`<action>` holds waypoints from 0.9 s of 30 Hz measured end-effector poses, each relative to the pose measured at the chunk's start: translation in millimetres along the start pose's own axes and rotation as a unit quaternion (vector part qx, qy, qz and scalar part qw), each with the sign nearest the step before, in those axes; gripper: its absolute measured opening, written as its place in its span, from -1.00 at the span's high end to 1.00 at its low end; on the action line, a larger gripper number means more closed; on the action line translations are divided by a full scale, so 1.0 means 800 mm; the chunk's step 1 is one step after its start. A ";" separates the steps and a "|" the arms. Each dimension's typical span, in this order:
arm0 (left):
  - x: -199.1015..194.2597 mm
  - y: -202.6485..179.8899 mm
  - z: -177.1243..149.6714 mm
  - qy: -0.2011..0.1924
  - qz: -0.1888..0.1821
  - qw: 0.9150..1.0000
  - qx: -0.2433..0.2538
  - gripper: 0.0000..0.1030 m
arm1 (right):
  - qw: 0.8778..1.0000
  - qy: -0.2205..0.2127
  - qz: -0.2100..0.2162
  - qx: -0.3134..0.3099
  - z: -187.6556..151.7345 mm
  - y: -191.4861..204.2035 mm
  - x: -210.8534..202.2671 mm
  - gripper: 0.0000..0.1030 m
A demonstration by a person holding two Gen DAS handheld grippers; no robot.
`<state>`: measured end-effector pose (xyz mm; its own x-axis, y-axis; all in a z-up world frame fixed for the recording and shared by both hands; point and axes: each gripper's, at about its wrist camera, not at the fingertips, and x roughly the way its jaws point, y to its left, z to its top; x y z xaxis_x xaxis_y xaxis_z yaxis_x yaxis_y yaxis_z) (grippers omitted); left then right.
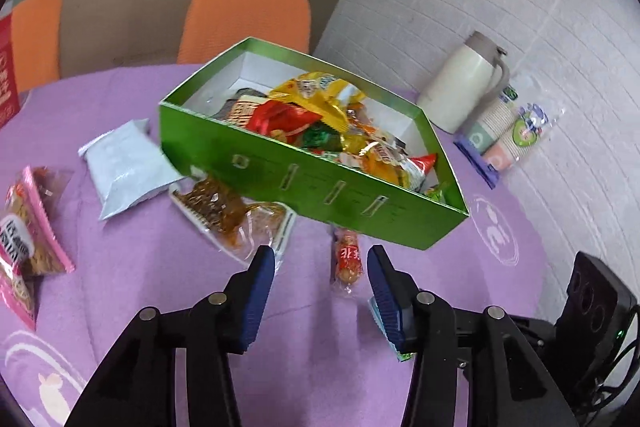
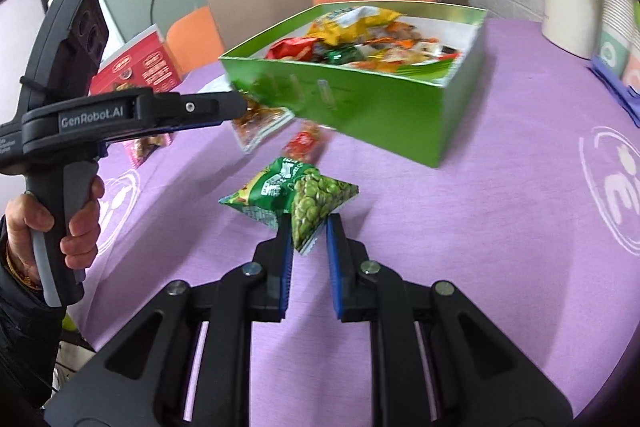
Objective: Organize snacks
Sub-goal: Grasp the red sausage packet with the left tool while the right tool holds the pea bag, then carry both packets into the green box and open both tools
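Note:
A green box [image 1: 320,183] on the purple table holds several bright snack packets [image 1: 320,115]. My left gripper [image 1: 320,253] is open just in front of it, with nothing between its blue pads. A red sausage snack [image 1: 348,259] lies on the cloth just beyond its tips. My right gripper [image 2: 309,223] is shut on a corner of a green pea packet [image 2: 296,191], held above the table short of the box [image 2: 360,103]. A white packet [image 1: 124,167], a clear pack of brown snacks [image 1: 228,215] and pink-edged packets [image 1: 36,223] lie loose to the left.
A cream thermos jug [image 1: 460,87] and sleeved paper cups [image 1: 508,131] stand at the right by the brick wall. Orange chairs [image 1: 248,15] and a brown paper bag [image 1: 120,15] sit behind the table. A red carton [image 2: 136,67] is at the far left. A person's hand [image 2: 76,211] grips the left handle.

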<state>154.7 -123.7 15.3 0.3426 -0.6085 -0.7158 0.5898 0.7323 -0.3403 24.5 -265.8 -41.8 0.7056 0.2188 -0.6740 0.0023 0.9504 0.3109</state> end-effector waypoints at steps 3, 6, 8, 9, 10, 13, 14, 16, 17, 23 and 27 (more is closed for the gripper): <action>0.024 -0.023 0.006 0.019 -0.019 0.999 0.025 0.05 | 1.000 -0.006 -0.017 0.016 -0.002 -0.019 -0.010 0.66; 0.053 -0.036 0.008 0.042 -0.014 0.998 0.033 0.05 | 0.999 -0.009 -0.025 0.029 -0.002 -0.033 -0.016 0.66; 0.070 -0.037 0.007 0.056 -0.016 0.998 0.025 0.05 | 0.999 -0.009 -0.024 0.033 -0.004 -0.037 -0.017 0.66; 0.072 -0.037 0.005 0.052 -0.007 0.998 0.025 0.05 | 0.999 -0.008 -0.024 0.034 -0.005 -0.038 -0.017 0.66; 0.076 -0.036 0.003 0.055 0.000 0.998 0.023 0.05 | 0.999 -0.007 -0.022 0.034 -0.005 -0.038 -0.015 0.66; 0.090 -0.024 -0.003 0.057 0.018 0.998 0.003 0.25 | 0.999 -0.002 -0.012 0.036 -0.006 -0.038 -0.010 0.66; 0.089 -0.024 -0.004 0.054 0.025 0.998 0.008 0.48 | 0.999 -0.002 -0.006 0.037 -0.006 -0.038 -0.010 0.66; 0.087 -0.023 -0.009 0.058 0.020 0.998 0.003 0.60 | 0.999 -0.006 0.006 0.037 -0.004 -0.035 -0.014 0.66; 0.083 -0.023 -0.010 0.057 0.021 0.998 0.003 0.60 | 0.999 -0.011 0.011 0.035 -0.003 -0.034 -0.017 0.66; 0.028 -0.043 0.004 0.018 -0.017 0.999 0.022 0.60 | 0.997 -0.073 0.029 0.021 0.030 -0.022 -0.060 0.77; -0.002 -0.058 0.031 -0.021 -0.033 0.999 0.029 0.60 | 0.997 -0.071 0.003 -0.004 0.046 -0.017 -0.059 0.79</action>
<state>144.8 -164.6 47.0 0.3312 -0.6678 -0.6666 0.6530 0.6722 -0.3490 16.9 -297.1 10.6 0.7992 0.1917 -0.5697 -0.0072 0.9508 0.3098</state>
